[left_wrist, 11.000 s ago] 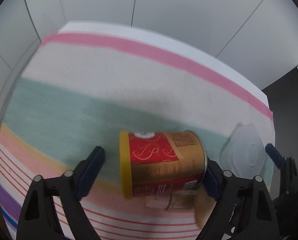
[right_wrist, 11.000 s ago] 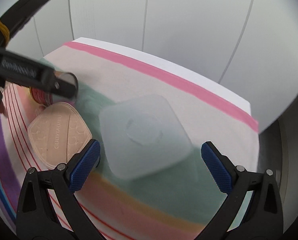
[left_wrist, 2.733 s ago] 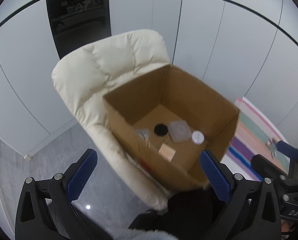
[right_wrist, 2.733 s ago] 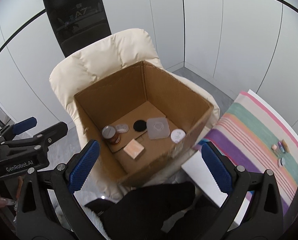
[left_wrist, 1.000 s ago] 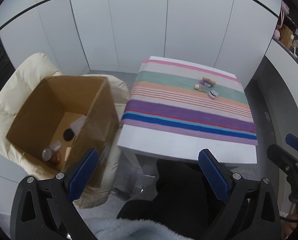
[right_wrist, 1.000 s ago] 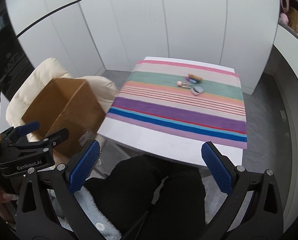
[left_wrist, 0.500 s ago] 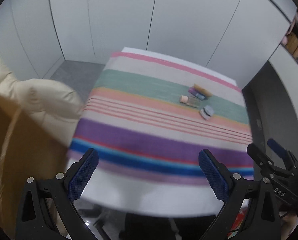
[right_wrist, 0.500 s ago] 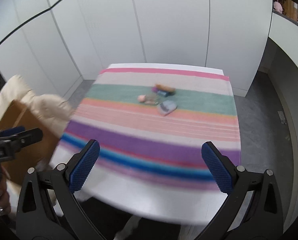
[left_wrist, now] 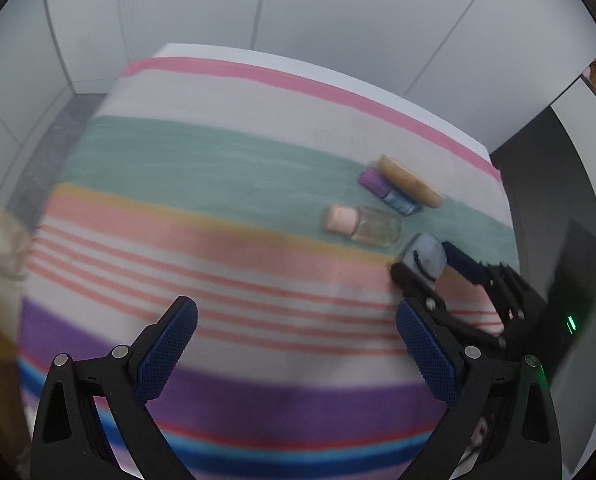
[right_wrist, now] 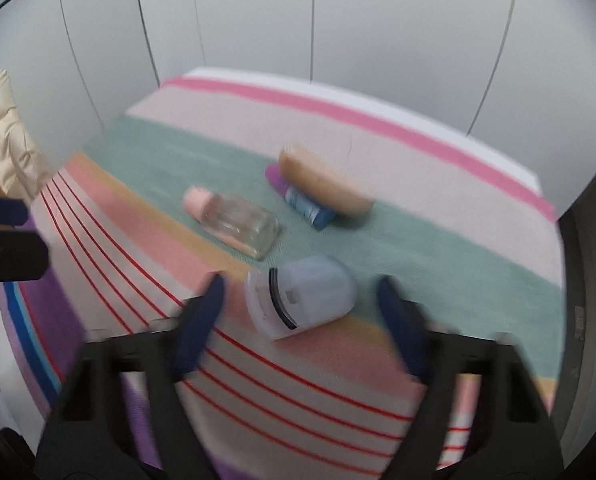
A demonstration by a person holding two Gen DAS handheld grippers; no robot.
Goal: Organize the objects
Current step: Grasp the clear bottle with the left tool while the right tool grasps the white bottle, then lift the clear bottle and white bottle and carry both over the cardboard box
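Note:
On the striped tablecloth lie a pale blue and white case, a clear bottle with a pink cap, a purple and blue tube and a tan oblong piece. My right gripper is open, its fingers to either side of the blue and white case, which lies on the cloth. My left gripper is open and empty over the red-striped part, left of the case, the bottle, the tube and the tan piece.
A cream padded chair stands at the table's left side. White wall panels rise behind the table. A dark gap lies beyond the table's right edge.
Both grippers have moved in over the table, close to the objects. The right gripper now straddles the blue and white case. The cardboard box has left both views.

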